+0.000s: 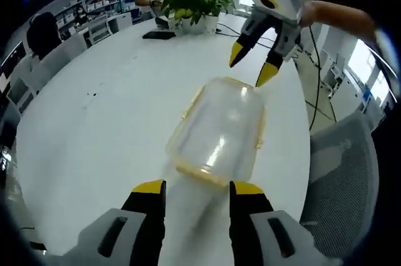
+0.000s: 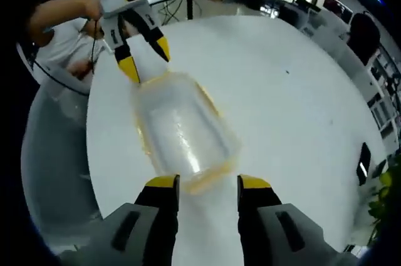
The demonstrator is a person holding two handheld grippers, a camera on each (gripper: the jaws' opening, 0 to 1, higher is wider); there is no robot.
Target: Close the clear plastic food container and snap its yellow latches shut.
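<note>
The clear plastic food container [image 1: 218, 129] lay on the white tabletop [image 1: 113, 109] between the two tongs, its lid seated on top and a yellowish rim running round its edge; whether the yellow latches were snapped down could not be told. In the left gripper view it sat just ahead of the left tongs [image 1: 197, 189], whose yellow-tipped jaws stood spread apart and gripped nothing, the container's near end lying just beyond their tips. At the container's far end hovered the right tongs [image 1: 250, 64], released too, their two yellow tips pointing down toward the lid and close above its edge, with a person's forearm [image 1: 341, 17] behind them. In the right gripper view the same container [image 2: 182, 129] lay just ahead of the right tongs [image 2: 208, 184], jaws parted, and the left tongs [image 2: 145, 61] came in from the far side with their tips near the container's far end. Beyond the right tongs in the left gripper view stood a potted plant [image 1: 191, 2] and a dark flat object [image 1: 158, 35] on the tabletop, well apart from the container. A grey chair [image 1: 348, 172] stood beside the tabletop.
</note>
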